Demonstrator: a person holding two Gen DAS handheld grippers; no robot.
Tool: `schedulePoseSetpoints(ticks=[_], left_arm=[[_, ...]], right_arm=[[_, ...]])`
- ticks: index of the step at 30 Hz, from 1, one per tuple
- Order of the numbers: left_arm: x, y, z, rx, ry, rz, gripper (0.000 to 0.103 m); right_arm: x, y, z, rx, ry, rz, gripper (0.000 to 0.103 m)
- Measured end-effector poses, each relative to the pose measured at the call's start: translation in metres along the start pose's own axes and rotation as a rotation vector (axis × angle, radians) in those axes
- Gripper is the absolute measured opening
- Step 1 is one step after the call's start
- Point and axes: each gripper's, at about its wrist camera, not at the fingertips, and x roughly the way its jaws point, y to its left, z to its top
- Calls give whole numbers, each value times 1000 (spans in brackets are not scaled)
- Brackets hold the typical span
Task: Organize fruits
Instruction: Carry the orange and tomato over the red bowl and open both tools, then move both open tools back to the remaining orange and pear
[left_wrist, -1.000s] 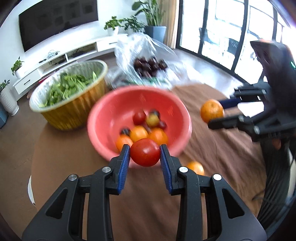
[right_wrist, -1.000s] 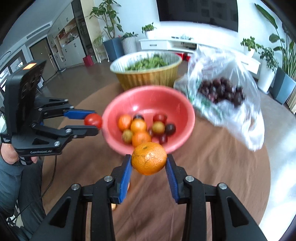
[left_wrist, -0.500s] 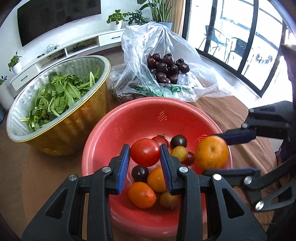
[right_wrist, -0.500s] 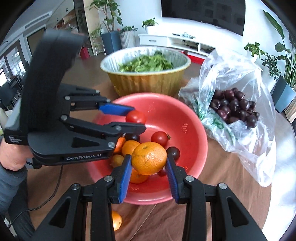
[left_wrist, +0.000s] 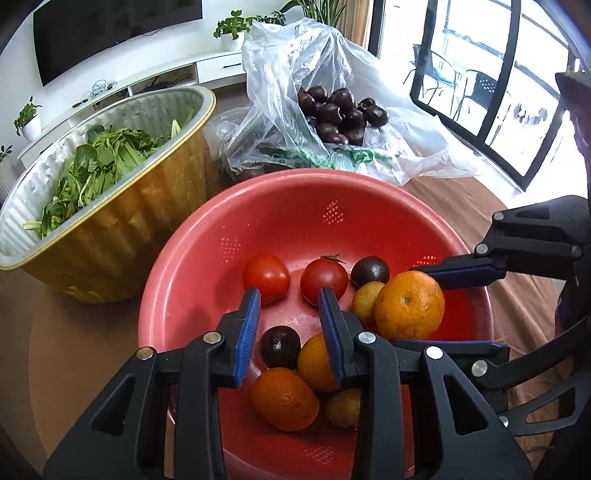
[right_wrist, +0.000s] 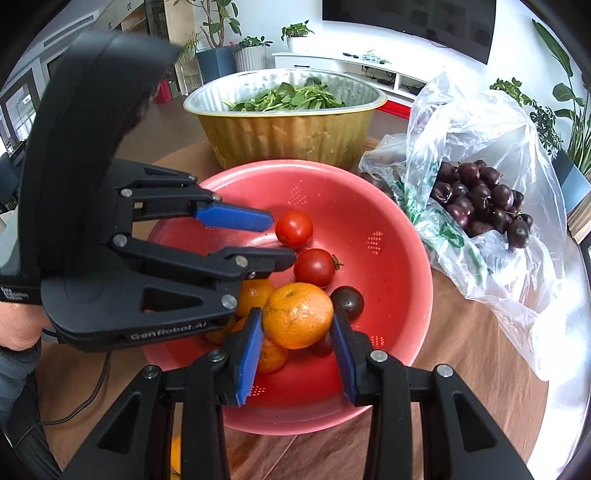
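Spreading under everything, the round counter (left_wrist: 74, 332) wears a brown cloth. At its far side slumps a crinkled clear plastic bag (left_wrist: 295, 55), open on a heap of glossy dark plums (left_wrist: 332, 110). Beside it stands a ribbed foil basin (left_wrist: 129, 229), gold outside and silver inside, full of leafy greens (left_wrist: 96, 162).

Nearest is the round red plastic bowl (left_wrist: 295, 214), its wall pierced with patches of small holes. Both grippers hang over it.

The left gripper (left_wrist: 288, 295) has its blue ridged jaws apart with nothing clamped. A smooth red tomato (left_wrist: 266, 277) lies in the bowl just past its fingertips. The right gripper (right_wrist: 297, 314) has its jaws clamped on a dimpled orange (right_wrist: 291, 310), held above the fruit in the bowl.

Only the left wrist view shows the near bottom of the bowl, with a dark plum (left_wrist: 280, 341), two more oranges and yellowish fruit. It also takes in the black-framed windows. Only the right wrist view shows the person's hand (right_wrist: 14, 325) on the left gripper's handle and its trailing cord. It also shows an orange fruit (right_wrist: 176, 454) lying on the counter outside the bowl.
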Motion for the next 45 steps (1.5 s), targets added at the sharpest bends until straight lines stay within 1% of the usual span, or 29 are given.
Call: schedulePoseSetpoints(ticks=[4, 6, 7, 8, 10, 12, 14, 18, 19, 20, 21, 24, 25, 26, 27, 28, 33, 36, 38, 42, 45], left_arm=[[-3, -1, 0, -5, -11, 1, 33], [-5, 0, 1, -8, -18, 4, 44], [-7, 0, 1, -10, -24, 7, 52], [-8, 0, 2, -13, -30, 7, 54], [-12, 0, 2, -19, -39, 6, 55], [-16, 0, 3, -20, -49, 11, 56], [-21, 1, 2, -26, -58, 14, 65], [-30, 1, 2, -32, -80, 24, 70], [-33, 1, 1, -34, -88, 26, 78], [-37, 1, 1, -36, -98, 28, 85], [-40, 0, 0, -39, -108, 30, 86], [-54, -3, -2, -42, -135, 39, 90], [-59, -4, -3, -46, -146, 43, 95], [-66, -5, -6, -53, -162, 45, 100], [-70, -5, -7, -58, -169, 46, 102], [-76, -7, -10, -64, -179, 50, 102], [-96, -14, -27, -98, -190, 110, 103], [-104, -22, -50, -130, -164, 136, 103], [-105, -30, -63, -142, -148, 146, 103], [-105, -56, -95, -140, -108, 121, 103], [-104, -77, -115, -126, -73, 133, 103]], right_arm=[[0, 1, 0, -1, 0, -5, 40], [1, 0, 1, 0, -1, -8, 40], [1, 0, 1, -1, -1, -10, 40], [1, 1, 1, -1, 0, -13, 40], [0, 2, 1, -2, -2, -16, 42], [0, 2, 0, -1, -1, -21, 46], [0, 1, 0, 4, -3, -28, 50], [-4, -1, -1, 12, -8, -34, 50], [-7, -1, -2, 14, -13, -37, 51], [-10, -2, -3, 18, -21, -38, 53], [-14, -3, -4, 23, -29, -39, 57], [-31, -7, -9, 59, -66, -33, 63], [-37, -10, -12, 77, -79, -26, 64], [-43, -12, -16, 96, -90, -19, 67], [-47, -14, -18, 110, -97, -15, 72], [-51, -15, -23, 127, -101, -12, 73], [-61, -12, -47, 142, -78, -10, 78], [-66, -10, -64, 157, -65, -2, 81], [-67, -8, -75, 165, -58, -5, 82], [-69, -7, -90, 205, -47, 6, 82], [-73, -7, -98, 232, -48, 19, 82]])
